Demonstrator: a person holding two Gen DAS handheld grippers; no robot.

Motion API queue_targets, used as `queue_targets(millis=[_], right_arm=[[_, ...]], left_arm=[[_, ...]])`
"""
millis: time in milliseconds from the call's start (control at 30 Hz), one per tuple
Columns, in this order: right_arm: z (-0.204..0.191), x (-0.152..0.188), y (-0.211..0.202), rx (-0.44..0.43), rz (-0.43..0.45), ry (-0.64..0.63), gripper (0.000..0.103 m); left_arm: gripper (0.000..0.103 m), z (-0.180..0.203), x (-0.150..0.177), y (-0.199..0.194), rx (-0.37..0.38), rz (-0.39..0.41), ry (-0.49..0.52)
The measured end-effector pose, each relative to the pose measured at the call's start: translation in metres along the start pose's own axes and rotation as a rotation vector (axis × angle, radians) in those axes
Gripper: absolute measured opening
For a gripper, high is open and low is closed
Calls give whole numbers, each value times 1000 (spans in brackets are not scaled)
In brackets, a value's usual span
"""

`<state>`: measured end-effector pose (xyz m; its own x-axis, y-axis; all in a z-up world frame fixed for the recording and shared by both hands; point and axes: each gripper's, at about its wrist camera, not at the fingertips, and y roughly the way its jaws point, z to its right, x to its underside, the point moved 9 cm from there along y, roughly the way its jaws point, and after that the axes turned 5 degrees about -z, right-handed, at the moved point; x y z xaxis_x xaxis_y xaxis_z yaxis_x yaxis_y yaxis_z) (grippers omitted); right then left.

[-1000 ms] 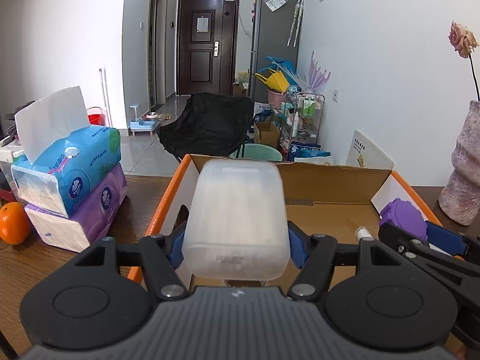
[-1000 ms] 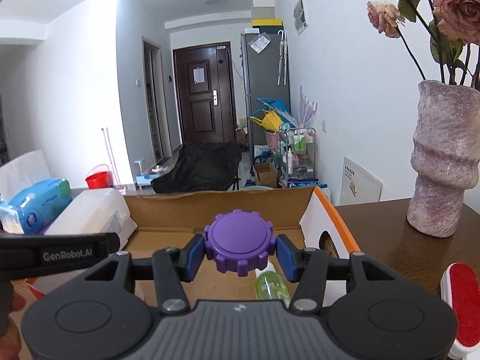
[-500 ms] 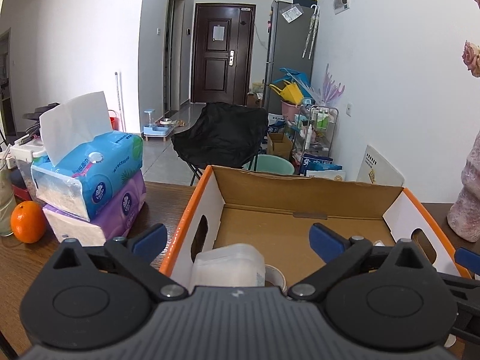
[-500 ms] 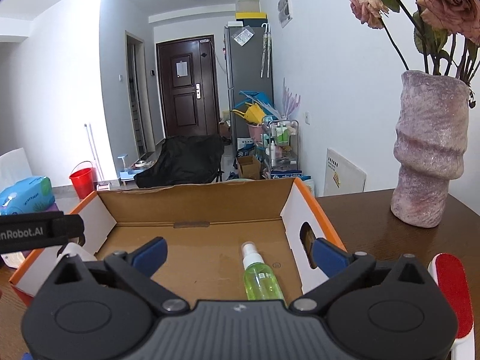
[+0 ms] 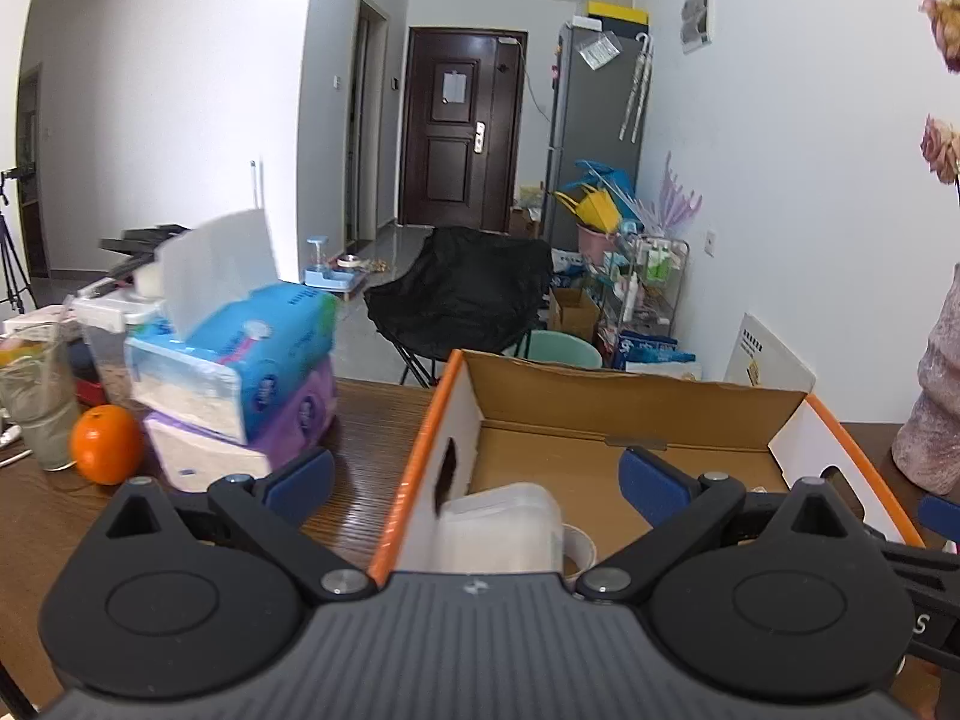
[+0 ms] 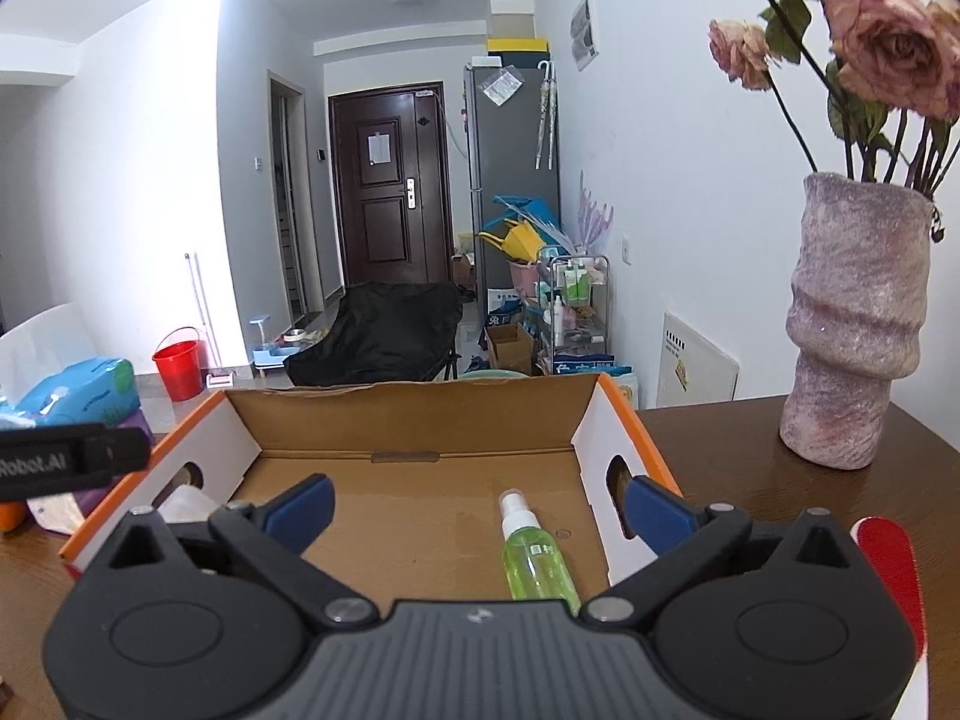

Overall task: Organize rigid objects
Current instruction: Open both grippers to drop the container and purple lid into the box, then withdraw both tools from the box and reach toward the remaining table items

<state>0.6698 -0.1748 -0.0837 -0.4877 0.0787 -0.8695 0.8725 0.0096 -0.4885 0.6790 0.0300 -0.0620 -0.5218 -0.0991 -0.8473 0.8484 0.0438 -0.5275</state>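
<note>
An open cardboard box with orange edges (image 5: pixel 420 456) (image 6: pixel 600 420) stands on the wooden table. A translucent white plastic container (image 5: pixel 498 525) lies inside its near left corner, next to a white cup rim (image 5: pixel 581 546). A green spray bottle (image 6: pixel 534 558) lies on the box floor toward the right. My left gripper (image 5: pixel 477 480) is open and empty above the box's left wall. My right gripper (image 6: pixel 480 501) is open and empty over the box's near side. The purple lid is hidden.
Stacked tissue packs (image 5: pixel 240 372), an orange (image 5: pixel 105 444) and a glass (image 5: pixel 36 402) stand left of the box. A pink vase with roses (image 6: pixel 858 330) stands at the right. A red and white brush (image 6: pixel 888 570) lies right of the box.
Both grippers opened: the left let go of the white container, the right let go of the purple lid. Both then drew back and up from the box.
</note>
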Motion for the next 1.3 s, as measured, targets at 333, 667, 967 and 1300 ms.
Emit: queue_targets(millis=[333,667,967,1300], right_arm=[[4,16,-37,10,12,-8,103],[9,34,-79,18,31,-14,103],[21,58,-112,28,23,-10,103],[35,82,-153,81,71,-10,103]], left_arm=[[103,-16,15,-36,-15,-1,0],[103,-30,42,-70,-23,-19,0],[103,-45,64,-98,-42,-38,0],[103,-57,87,-134,-80,-19,22]])
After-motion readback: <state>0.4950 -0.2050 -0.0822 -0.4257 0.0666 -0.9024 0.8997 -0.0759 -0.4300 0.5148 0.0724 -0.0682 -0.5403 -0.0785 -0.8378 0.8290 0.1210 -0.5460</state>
